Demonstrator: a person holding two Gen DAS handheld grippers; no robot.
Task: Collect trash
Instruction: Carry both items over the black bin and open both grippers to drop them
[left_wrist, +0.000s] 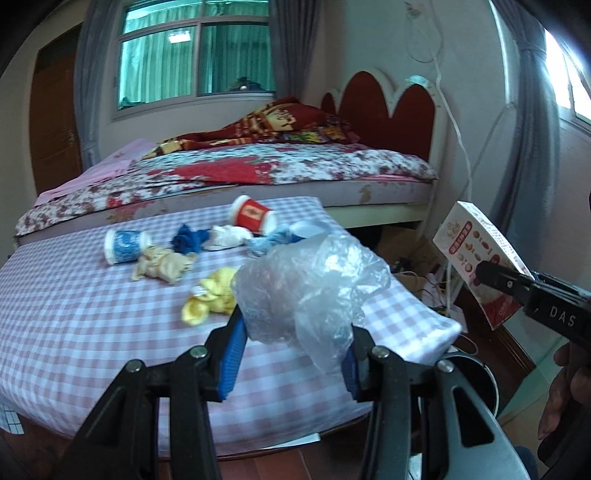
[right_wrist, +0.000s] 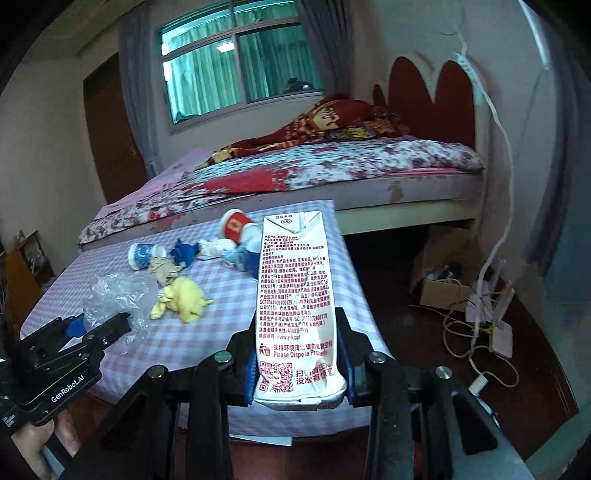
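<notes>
The left gripper (left_wrist: 291, 354) clamped a crumpled clear plastic bag (left_wrist: 314, 288). The right gripper (right_wrist: 299, 362) squeezed a flattened milk carton (right_wrist: 295, 295) above the checked table (right_wrist: 110, 376).

Legible text, right wrist view:
- milk carton (right_wrist: 295, 306): "SJG" in oval at top; "Please Dispose Properly" near base; "www.yili.com" partly legible; dense red Chinese print; QR code at bottom.
- left gripper (right_wrist: 110, 325) body: "GenRobot.AI".

Left wrist view:
- right gripper (left_wrist: 491, 273) body: "DAS".
</notes>
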